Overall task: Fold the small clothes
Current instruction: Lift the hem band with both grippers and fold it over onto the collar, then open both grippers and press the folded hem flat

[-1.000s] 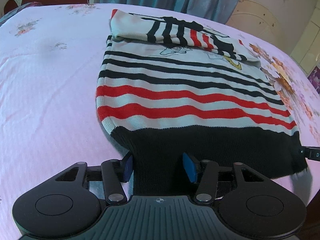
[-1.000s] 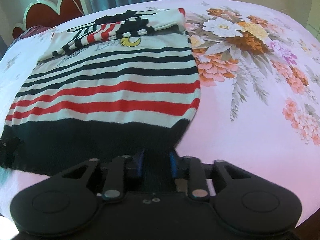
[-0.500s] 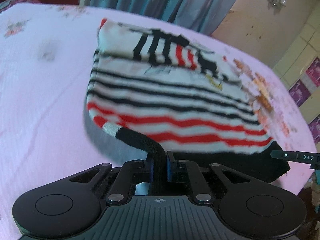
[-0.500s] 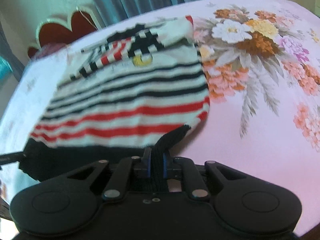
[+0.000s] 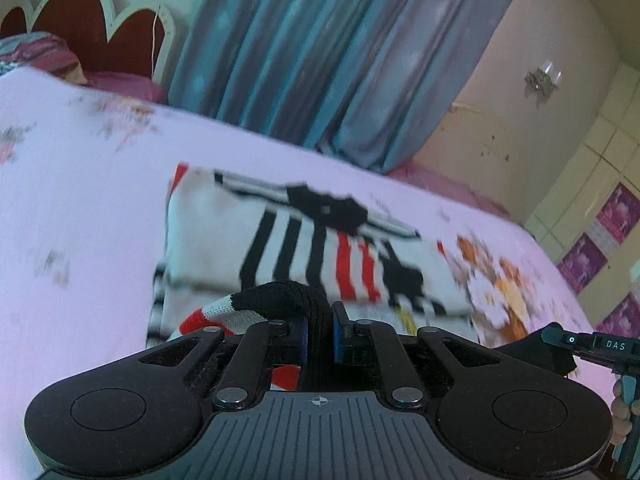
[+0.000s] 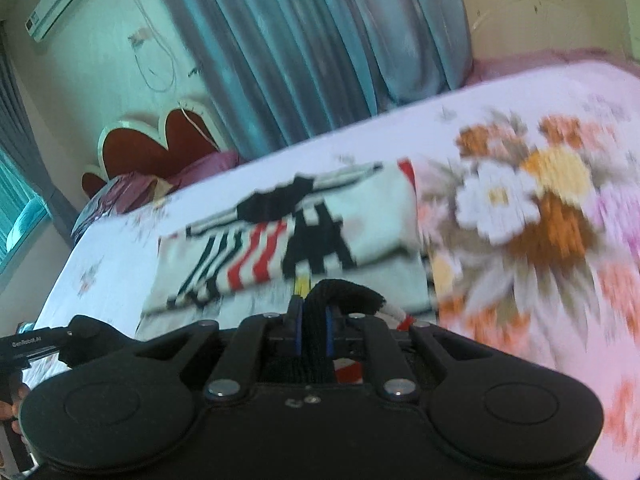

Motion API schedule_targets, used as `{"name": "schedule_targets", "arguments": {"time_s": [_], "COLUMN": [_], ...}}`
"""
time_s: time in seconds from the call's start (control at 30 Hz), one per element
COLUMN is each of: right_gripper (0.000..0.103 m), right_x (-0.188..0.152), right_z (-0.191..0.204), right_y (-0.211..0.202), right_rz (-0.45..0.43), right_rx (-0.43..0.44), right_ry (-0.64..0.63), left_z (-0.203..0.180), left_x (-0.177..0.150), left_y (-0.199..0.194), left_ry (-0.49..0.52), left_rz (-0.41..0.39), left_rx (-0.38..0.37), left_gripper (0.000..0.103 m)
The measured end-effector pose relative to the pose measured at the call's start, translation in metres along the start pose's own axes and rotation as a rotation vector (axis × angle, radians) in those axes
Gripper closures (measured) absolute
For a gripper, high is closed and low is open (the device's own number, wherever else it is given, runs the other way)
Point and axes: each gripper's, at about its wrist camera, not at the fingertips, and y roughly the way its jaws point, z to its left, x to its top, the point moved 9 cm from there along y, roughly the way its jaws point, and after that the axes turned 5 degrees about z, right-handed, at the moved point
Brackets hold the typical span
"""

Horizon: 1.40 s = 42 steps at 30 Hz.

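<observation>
Both views blurred. Landmark: sweater [image 5: 320, 248], striped white, black and red, lying on the pink flowered bedsheet [image 5: 80, 200].

Left gripper [image 5: 319, 336]: jaws pressed together, pinching the sweater's black hem band [image 5: 280, 296]. The band bunches up over the blue pads [image 5: 337, 340] and hangs down between the fingers. A strip of red and white knit trails off to the left of the pinch, off the sheet.

Right gripper [image 6: 313, 334]: jaws likewise pressed together on the black hem band [image 6: 344, 292], which humps above the blue pads [image 6: 329, 336]. A bit of red and white knit shows just right of the pinch.

Sweater position: hem edge raised at both pinched corners, near the cameras; the far part, with the folded sleeves [image 6: 280, 232] across the chest, lies flat on the sheet.

Beyond the sweater: blue curtain [image 5: 320, 48] and a red scalloped headboard [image 5: 80, 36] with white trim. To the sweater's right, in the right wrist view, the sheet's large flower print [image 6: 520, 208]. In each view the other gripper shows at the frame edge, level with the hem.
</observation>
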Motion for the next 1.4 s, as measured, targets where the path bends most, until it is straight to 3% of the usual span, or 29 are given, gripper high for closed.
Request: {"name": "schedule_targets", "arguments": {"time_s": [0.2, 0.4, 0.63, 0.8, 0.9, 0.93, 0.97, 1.0, 1.07, 1.13, 1.23, 1.4], "right_gripper": [0.093, 0.093, 0.093, 0.091, 0.070, 0.055, 0.047, 0.046, 0.046, 0.046, 0.046, 0.050], "right_x": [0.061, 0.103, 0.117, 0.121, 0.121, 0.123, 0.127, 0.132, 0.137, 0.139, 0.139, 0.132], "right_z": [-0.009, -0.022, -0.046, -0.057, -0.063, -0.065, -0.066, -0.066, -0.065, -0.065, -0.064, -0.057], "right_y": [0.053, 0.118, 0.190, 0.219, 0.231, 0.231, 0.229, 0.227, 0.221, 0.218, 0.218, 0.232], "right_rz": [-0.026, 0.017, 0.096, 0.128, 0.155, 0.146, 0.123, 0.098, 0.072, 0.064, 0.057, 0.093], "right_rx": [0.006, -0.012, -0.060, -0.069, -0.067, -0.062, -0.059, -0.060, -0.050, -0.046, -0.069, -0.085], "right_ry": [0.034, 0.083, 0.141, 0.172, 0.191, 0.201, 0.202, 0.191, 0.154, 0.114, 0.024, -0.081], "left_z": [0.006, 0.018, 0.049, 0.062, 0.069, 0.070, 0.071, 0.071, 0.072, 0.075, 0.074, 0.071], "left_x": [0.054, 0.097, 0.104, 0.104, 0.104, 0.104, 0.105, 0.106, 0.109, 0.118, 0.127, 0.118], "left_y": [0.054, 0.118, 0.188, 0.215, 0.221, 0.221, 0.219, 0.216, 0.209, 0.195, 0.182, 0.206], "left_ry": [-0.024, -0.029, -0.079, -0.127, -0.187, -0.198, -0.201, -0.201, -0.198, -0.184, -0.144, 0.004], "left_rz": [-0.022, 0.019, 0.112, 0.167, 0.212, 0.214, 0.209, 0.202, 0.180, 0.108, 0.052, 0.121], "left_rx": [0.034, 0.090, 0.185, 0.191, 0.159, 0.141, 0.126, 0.110, 0.098, 0.117, 0.109, 0.165], "left_gripper": [0.093, 0.093, 0.093, 0.091, 0.084, 0.079, 0.073, 0.069, 0.039, 0.018, 0.016, 0.017]}}
